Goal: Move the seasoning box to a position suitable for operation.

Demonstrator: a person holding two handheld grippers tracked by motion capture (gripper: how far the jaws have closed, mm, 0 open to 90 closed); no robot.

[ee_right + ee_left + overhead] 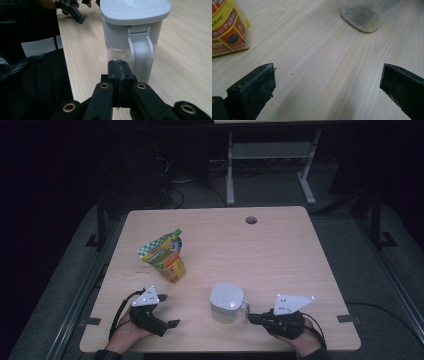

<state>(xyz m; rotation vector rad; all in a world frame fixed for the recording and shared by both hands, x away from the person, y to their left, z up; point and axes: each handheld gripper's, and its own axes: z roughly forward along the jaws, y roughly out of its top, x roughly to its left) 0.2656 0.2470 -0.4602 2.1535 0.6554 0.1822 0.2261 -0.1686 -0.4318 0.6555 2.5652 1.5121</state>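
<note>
Right tongs (251, 318) sit with jaws pressed together on nothing, tips just beside the handle (140, 53) of the white-lidded jug (227, 302), pointing at it from the jug's right. Left tongs (169, 310) held wide apart over bare table (280, 250), gripping nothing. Jug stands upright near the front edge, between my two tools: closer to the right tips, a little apart from the left ones. In the left gripper view its clear base (364, 16) shows ahead and to the right, with pale residue inside. Yellow pouch (165, 256) stands beyond the left tongs, well apart from the jug. My read: the step is taking the jug by its handle. To do it well I open the right jaws first, line them up across the handle's flat sides, ease in square, then close firmly. Risk: nudging the handle could turn or tip the jug.
</note>
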